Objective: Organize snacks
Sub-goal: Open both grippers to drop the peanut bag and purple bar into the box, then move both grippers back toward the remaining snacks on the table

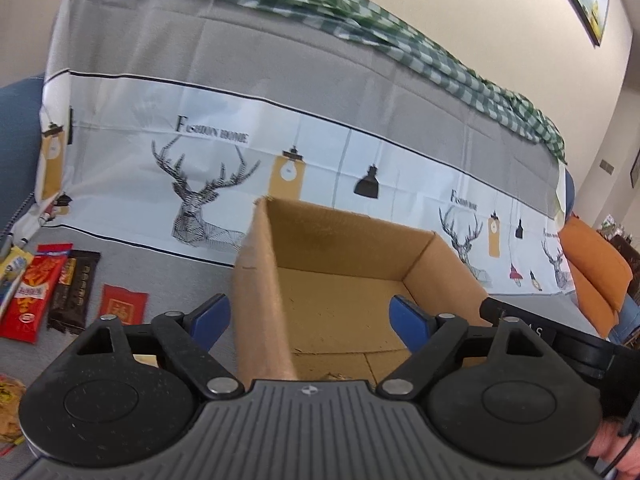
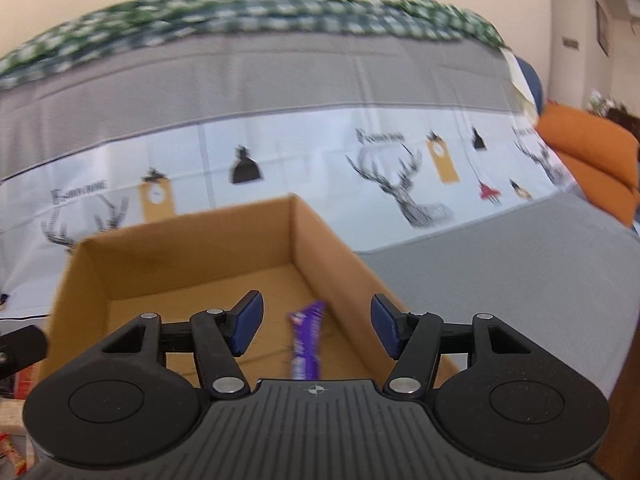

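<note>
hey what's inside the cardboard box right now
One purple snack packet shows in the cardboard box, between the open right gripper fingers by the right wall. The rest of the visible floor is bare. The gripper bodies cover the nearest strip, so anything there is hidden.

You had a grey cloth-covered surface carrying everything; its deer-and-lamp printed band ran up behind. On it sat the open cardboard box, approx. centre. Left of the box, apart from it, lay snack packets: a small red packet, a dark brown bar, a red-orange packet, side by side. At far right, orange cushions.
</note>
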A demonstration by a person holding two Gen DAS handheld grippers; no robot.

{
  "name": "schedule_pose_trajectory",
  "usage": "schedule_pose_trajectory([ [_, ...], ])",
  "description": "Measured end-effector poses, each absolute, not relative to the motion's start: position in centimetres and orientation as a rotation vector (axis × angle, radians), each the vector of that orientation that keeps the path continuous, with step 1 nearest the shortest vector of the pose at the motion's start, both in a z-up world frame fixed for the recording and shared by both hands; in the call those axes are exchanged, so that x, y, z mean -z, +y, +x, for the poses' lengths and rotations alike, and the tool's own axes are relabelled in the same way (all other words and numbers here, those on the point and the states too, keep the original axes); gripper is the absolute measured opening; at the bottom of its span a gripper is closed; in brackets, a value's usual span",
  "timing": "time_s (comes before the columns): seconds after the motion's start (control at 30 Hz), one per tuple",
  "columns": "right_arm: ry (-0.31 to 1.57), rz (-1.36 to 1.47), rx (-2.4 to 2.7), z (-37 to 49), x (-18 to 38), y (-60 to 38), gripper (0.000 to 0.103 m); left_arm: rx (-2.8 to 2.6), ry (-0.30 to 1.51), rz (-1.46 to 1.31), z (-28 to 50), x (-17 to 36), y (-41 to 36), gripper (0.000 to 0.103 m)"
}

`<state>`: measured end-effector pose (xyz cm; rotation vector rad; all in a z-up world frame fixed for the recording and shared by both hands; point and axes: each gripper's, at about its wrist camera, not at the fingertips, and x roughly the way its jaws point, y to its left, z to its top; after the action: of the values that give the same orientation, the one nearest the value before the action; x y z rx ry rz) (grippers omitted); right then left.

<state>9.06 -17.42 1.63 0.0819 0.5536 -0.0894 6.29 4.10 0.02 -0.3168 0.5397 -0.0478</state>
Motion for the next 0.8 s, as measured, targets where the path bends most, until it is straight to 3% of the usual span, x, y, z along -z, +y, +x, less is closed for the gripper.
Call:
schedule_pose_trajectory([
  [0.53,0.537,0.056,-0.133,6.6,-2.7,-5.8,0.057,-0.073,0.546,-0.368,3.3,-0.5,14.2,0.059],
  [0.7,0.527,0.011,-0.205,5.2,-2.4,-1.9,0.05,-0.175,0.568,-0.358,2.5,-0.2,18.4,0.055],
  [0.8,0.527,-0.024,-0.272,4.3,-2.0,0.5,0.042,-0.268,0.591,-0.377,1.8,0.2,21.9,0.047],
])
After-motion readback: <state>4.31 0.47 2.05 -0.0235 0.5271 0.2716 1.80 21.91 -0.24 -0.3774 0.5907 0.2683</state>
